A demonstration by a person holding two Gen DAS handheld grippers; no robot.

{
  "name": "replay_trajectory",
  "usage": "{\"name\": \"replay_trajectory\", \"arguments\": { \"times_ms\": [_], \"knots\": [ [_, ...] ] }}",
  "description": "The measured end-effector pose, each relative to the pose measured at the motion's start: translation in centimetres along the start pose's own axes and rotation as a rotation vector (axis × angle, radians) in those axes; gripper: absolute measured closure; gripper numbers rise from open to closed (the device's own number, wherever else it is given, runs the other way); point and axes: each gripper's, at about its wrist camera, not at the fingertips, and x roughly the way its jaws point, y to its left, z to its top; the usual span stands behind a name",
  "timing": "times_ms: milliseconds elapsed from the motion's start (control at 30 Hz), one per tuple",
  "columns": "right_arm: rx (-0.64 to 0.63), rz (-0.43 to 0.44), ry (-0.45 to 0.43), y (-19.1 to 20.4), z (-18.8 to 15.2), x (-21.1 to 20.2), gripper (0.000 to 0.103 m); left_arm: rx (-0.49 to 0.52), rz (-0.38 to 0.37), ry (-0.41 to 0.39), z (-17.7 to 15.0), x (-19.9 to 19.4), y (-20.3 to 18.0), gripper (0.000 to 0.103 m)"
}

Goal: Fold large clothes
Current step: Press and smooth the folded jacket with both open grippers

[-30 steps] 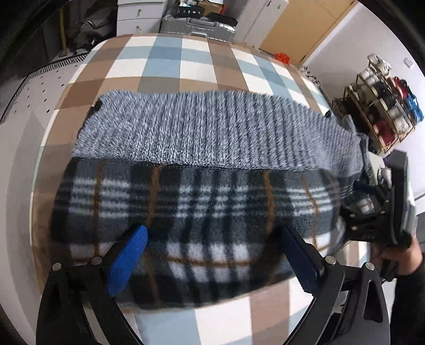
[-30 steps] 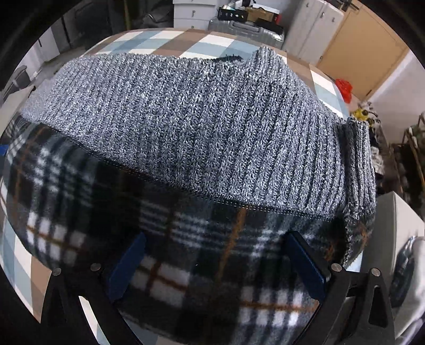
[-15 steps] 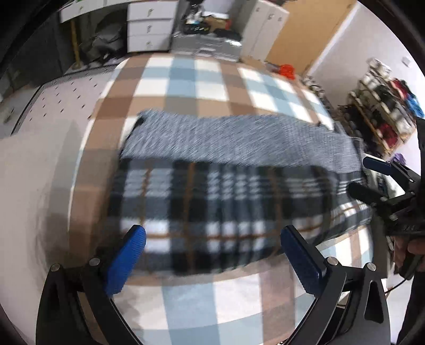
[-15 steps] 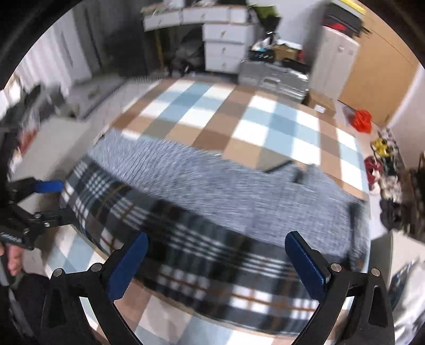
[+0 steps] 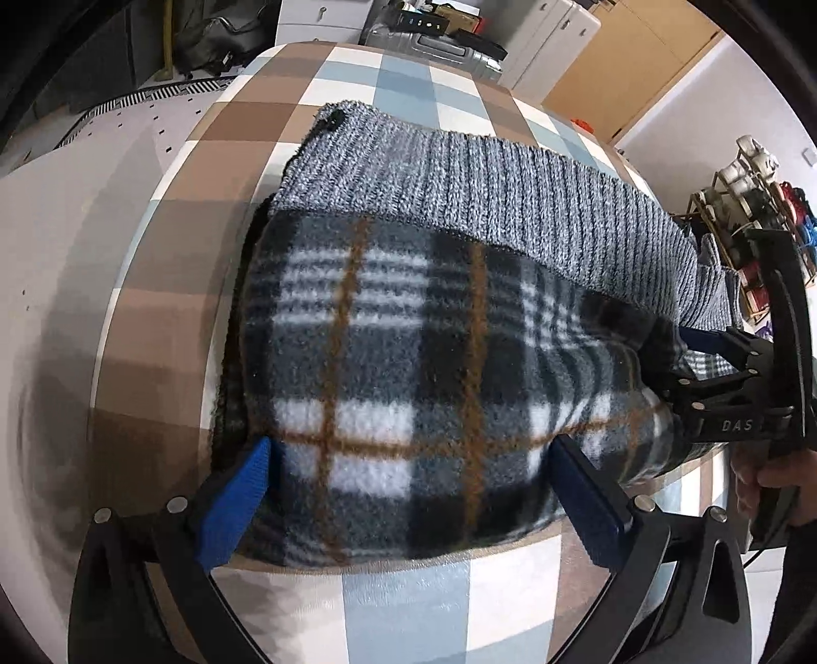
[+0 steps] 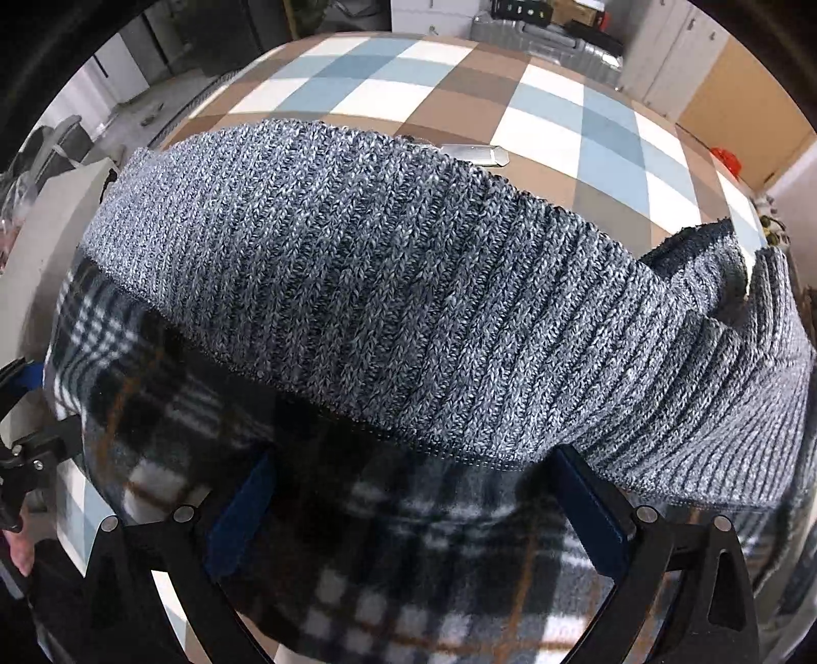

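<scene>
A folded garment lies on the checked table (image 5: pixel 398 602). Its near part is black, white and orange plaid fleece (image 5: pixel 408 368), its far part grey ribbed knit (image 5: pixel 510 189). My left gripper (image 5: pixel 408 490) is open, its blue pads either side of the plaid's near edge at the garment's left end. My right gripper (image 6: pixel 413 505) is open, low over the plaid fleece (image 6: pixel 408 562) at the right end, with the grey knit (image 6: pixel 408 286) just ahead. The right gripper also shows in the left wrist view (image 5: pixel 715 368), the left one at the left edge of the right wrist view (image 6: pixel 20 408).
The table (image 6: pixel 536 102) has brown, blue and white squares. A silver metal piece (image 6: pixel 475 153) sticks out behind the knit. A suitcase (image 5: pixel 434 46) and white cabinets (image 5: pixel 556 41) stand beyond the table. A shoe rack (image 5: pixel 755 204) stands at the right.
Both grippers pulled back and up from the garment half a second ago, then came down close onto its near plaid edge again. The garment lies folded as before.
</scene>
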Motion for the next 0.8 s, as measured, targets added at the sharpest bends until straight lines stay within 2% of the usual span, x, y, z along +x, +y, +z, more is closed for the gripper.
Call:
{"name": "replay_trajectory", "arguments": {
  "times_ms": [67, 133, 167, 267, 300, 367, 433, 533, 600, 667, 800],
  "knots": [
    [-0.001, 0.017, -0.037, -0.4, -0.6, -0.3, 0.000, 0.004, 0.005, 0.011, 0.2, -0.1, -0.1, 0.001],
    [-0.012, 0.076, -0.073, -1.5, -1.9, -2.3, 0.000, 0.009, 0.013, 0.035, 0.4, -0.9, -0.4, 0.001],
    [0.006, 0.097, -0.122, -2.7, -2.5, -4.1, 0.000, 0.013, 0.023, 0.031, 0.4, -1.9, -0.8, 0.002],
    [0.050, 0.094, -0.237, -6.2, -4.0, -8.0, 0.000, 0.056, -0.004, -0.031, 0.2, -5.0, -3.0, 0.002],
    [0.065, 0.052, -0.258, -7.9, -4.7, -8.9, 0.000, 0.081, -0.029, -0.062, 0.1, -6.3, -4.3, 0.002],
    [0.090, -0.007, -0.224, -10.0, -5.4, -8.9, 0.000, 0.113, -0.040, -0.105, 0.1, -7.5, -6.4, 0.002],
    [0.122, -0.012, -0.183, -11.7, -6.0, -7.7, 0.000, 0.150, -0.047, -0.109, 0.4, -7.0, -8.0, 0.002],
    [0.158, -0.044, -0.093, -13.6, -7.2, -4.3, 0.000, 0.166, -0.016, -0.039, 0.9, -3.6, -9.1, 0.002],
    [0.124, -0.083, -0.092, -13.9, -8.6, -2.8, 0.000, 0.142, 0.010, 0.012, 0.8, -1.6, -8.5, 0.002],
    [0.094, -0.094, -0.117, -13.9, -8.7, -2.4, 0.000, 0.159, 0.057, -0.015, 0.9, -0.8, -8.4, 0.002],
    [0.098, -0.079, -0.101, -14.8, -8.7, -2.1, 0.000, 0.170, 0.070, -0.019, 1.1, -0.4, -8.1, 0.001]
  ]
}}
